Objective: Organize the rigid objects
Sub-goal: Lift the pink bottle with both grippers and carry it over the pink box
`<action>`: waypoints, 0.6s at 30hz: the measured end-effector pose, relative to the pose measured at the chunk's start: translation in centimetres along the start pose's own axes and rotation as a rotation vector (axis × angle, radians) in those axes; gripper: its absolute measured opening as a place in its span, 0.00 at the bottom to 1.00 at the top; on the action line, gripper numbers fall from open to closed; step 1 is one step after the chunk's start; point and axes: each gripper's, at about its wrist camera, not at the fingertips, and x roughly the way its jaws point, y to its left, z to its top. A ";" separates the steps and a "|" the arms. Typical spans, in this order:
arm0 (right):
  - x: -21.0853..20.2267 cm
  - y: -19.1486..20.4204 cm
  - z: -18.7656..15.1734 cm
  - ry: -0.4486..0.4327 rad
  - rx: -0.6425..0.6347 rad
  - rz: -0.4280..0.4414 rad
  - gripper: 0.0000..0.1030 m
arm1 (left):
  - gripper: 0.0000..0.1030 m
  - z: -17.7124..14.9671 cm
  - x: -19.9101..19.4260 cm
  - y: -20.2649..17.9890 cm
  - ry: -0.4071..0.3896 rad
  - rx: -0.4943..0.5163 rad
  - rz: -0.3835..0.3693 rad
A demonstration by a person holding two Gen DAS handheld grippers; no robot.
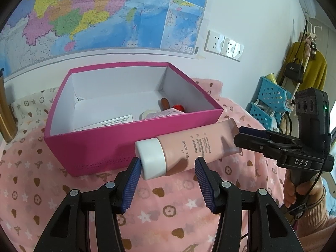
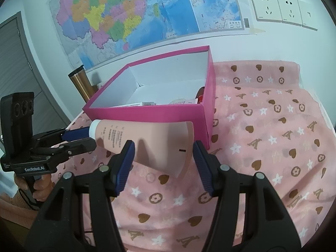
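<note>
I count one pink tube [image 1: 189, 145] just before one magenta box [image 1: 130, 145], two grippers at it, and perhaps four small items inside the box.

A colour map [image 1: 88, 14] is pinned across the white wall; a second map sheet [image 1: 184, 25] is overlapped at its right edge. Three white wall sockets [image 1: 224, 45] are mounted in a row right of the maps. The surface is covered by a pink cloth [image 2: 273, 126] printed with hearts, stars and flowers. A copper-coloured metal tumbler [image 2: 80, 82] is stood at the wall. Blue perforated baskets [image 1: 271, 103] are stacked at the right, with a mustard garment [image 1: 306, 63] and a small black bag [image 1: 295, 70] hung behind. A grey door [image 2: 16, 67] is seen at left.
</note>
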 end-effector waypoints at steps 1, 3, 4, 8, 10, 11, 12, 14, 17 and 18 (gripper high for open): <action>0.0 0.0 0.0 -0.001 -0.001 0.000 0.58 | 0.52 0.0 0.0 0.0 0.000 0.000 0.000; 0.0 0.0 0.1 -0.003 -0.003 -0.001 0.58 | 0.52 0.0 -0.1 0.0 -0.002 0.004 0.001; -0.1 0.0 0.2 -0.004 -0.002 -0.001 0.58 | 0.52 0.0 -0.1 -0.1 -0.003 0.004 0.001; -0.1 0.0 0.3 -0.007 -0.005 0.000 0.58 | 0.52 0.3 -0.2 -0.1 -0.011 0.007 0.002; -0.1 0.0 0.4 -0.008 -0.006 0.000 0.58 | 0.52 0.4 -0.2 -0.1 -0.013 0.007 0.004; -0.1 0.0 0.5 -0.009 -0.006 0.001 0.58 | 0.52 0.5 -0.2 -0.1 -0.014 0.008 0.005; -0.1 0.0 0.6 -0.010 -0.008 0.001 0.58 | 0.52 0.5 -0.2 -0.1 -0.015 0.008 0.005; -0.1 -0.1 0.7 -0.012 -0.007 0.002 0.58 | 0.52 0.5 -0.2 -0.2 -0.016 0.008 0.006; -0.2 -0.1 1.0 -0.016 -0.011 0.002 0.58 | 0.52 0.7 -0.2 -0.2 -0.017 0.009 0.006; -0.2 -0.1 1.0 -0.016 -0.011 0.003 0.58 | 0.52 0.7 -0.2 -0.3 -0.018 0.010 0.007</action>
